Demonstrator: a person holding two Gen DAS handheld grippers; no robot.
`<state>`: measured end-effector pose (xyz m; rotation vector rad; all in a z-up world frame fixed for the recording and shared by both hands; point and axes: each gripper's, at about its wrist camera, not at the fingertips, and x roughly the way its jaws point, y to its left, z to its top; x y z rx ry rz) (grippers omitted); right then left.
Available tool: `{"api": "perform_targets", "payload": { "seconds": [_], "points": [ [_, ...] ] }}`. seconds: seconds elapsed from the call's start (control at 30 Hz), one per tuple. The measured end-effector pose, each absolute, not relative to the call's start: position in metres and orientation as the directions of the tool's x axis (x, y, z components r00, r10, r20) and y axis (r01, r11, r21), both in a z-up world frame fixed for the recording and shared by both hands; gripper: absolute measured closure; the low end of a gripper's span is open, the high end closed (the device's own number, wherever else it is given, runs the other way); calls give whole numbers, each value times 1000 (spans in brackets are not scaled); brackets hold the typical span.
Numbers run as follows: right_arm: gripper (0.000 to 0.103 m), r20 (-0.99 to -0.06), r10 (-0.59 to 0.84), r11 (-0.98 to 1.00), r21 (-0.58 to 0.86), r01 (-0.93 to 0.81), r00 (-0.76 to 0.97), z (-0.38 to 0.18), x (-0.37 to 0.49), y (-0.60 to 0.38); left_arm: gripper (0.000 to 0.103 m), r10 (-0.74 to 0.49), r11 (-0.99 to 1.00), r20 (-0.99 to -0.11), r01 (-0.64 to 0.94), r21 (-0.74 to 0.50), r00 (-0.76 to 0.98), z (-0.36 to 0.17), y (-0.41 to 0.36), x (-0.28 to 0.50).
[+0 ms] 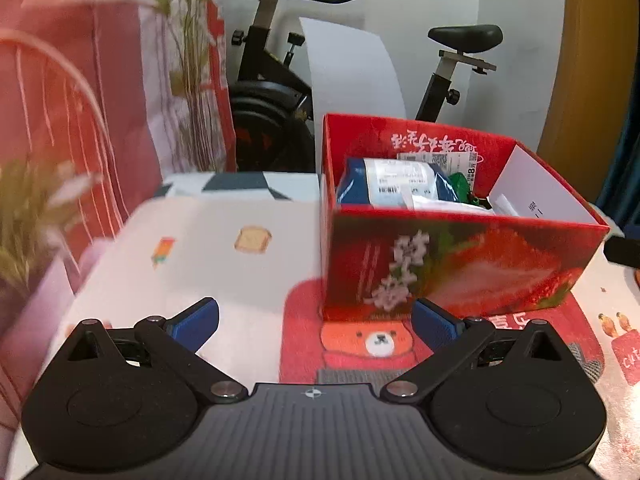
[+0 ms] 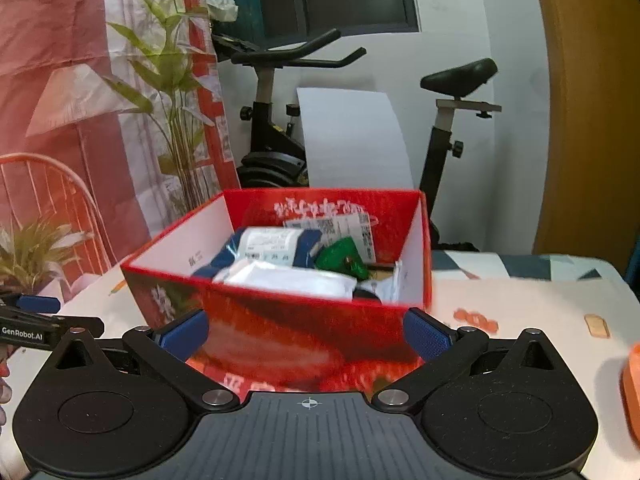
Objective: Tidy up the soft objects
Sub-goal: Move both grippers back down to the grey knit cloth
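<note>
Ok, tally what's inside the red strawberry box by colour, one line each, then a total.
Inside the red strawberry box, as far as the two wrist views show:
Blue and white packet: 1
Green packet: 1
White soft pack: 1
Total: 3
Further white items at the box's right end are too blurred to count, and anything lying deeper is hidden.

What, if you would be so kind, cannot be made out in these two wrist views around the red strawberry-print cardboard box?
- Red strawberry-print cardboard box, both views: its near wall hides the floor and the packets' lower parts.
- Small green wrapper: blurred, print unreadable.
- Orange object, right wrist view: cut off by the edge, unidentifiable.
- Left gripper there: mostly cropped.
</note>
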<state>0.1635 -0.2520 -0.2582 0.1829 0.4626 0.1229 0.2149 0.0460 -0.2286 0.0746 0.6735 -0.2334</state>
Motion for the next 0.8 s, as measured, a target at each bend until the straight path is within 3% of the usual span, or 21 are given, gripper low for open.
{"api": "perform_targets", "payload": {
  "seconds": [0.17,0.33,0.8],
  "points": [
    [0,-459,162,975,213,-68,874,-284,149,-251,0,-223,973,-605,215,-87,765,-249,52,207],
    [1,-528,163,972,230,-45,833,-314,146,-248,3,-227,970,-612,235,-69,757,-266,47,201],
    [21,-646,203,964,264,-34,736,-353,153,-230,29,-262,955,-701,281,-91,663,-303,35,201]
  ]
}}
